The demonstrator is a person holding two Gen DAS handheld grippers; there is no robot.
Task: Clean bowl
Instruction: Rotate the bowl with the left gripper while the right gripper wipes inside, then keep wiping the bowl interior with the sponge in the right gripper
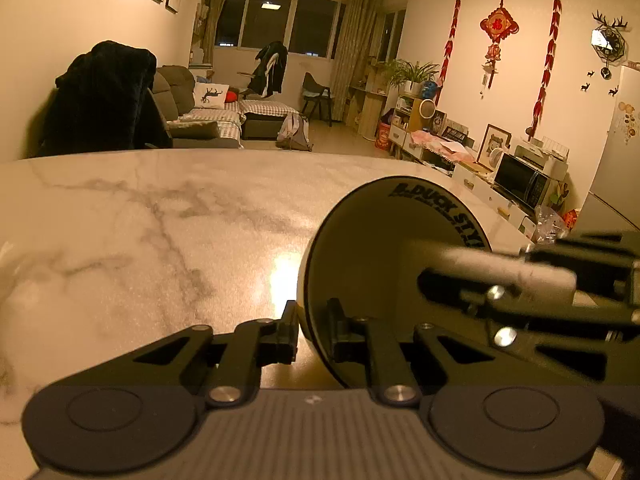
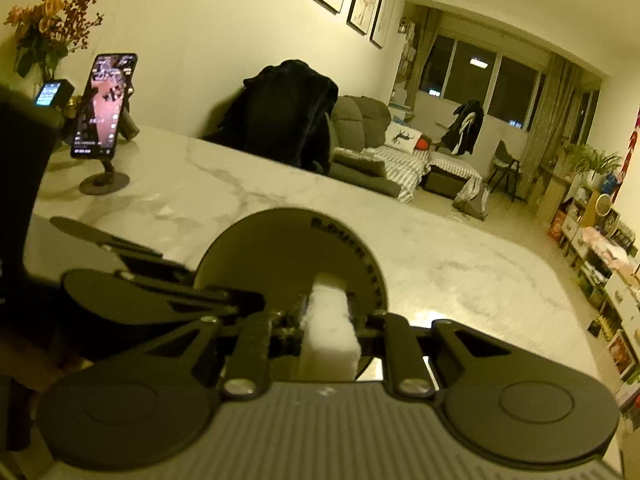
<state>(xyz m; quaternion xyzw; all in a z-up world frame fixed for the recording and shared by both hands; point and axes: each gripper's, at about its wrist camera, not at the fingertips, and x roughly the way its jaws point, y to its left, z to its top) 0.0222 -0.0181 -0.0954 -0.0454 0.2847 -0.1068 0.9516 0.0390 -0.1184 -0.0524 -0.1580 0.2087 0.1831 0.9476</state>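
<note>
A pale bowl [image 1: 360,248] with black lettering inside its rim is tipped on its side over the marble table [image 1: 160,220], its opening turned to the right. My left gripper [image 1: 311,320] is shut on the bowl's lower rim, one finger outside and one inside. From the right, my right gripper [image 1: 460,276] reaches into the bowl, shut on a white sponge [image 1: 500,268]. In the right wrist view the sponge [image 2: 328,328] sits clamped in my right gripper [image 2: 328,312], its far end against the inside of the bowl [image 2: 272,256]. The left gripper [image 2: 192,280] grips the rim at the left.
A phone on a stand [image 2: 104,104], a small lit device [image 2: 48,94] and a vase of flowers [image 2: 44,28] stand at the table's far left. A dark coat [image 1: 104,96] hangs over a chair behind the table's far edge.
</note>
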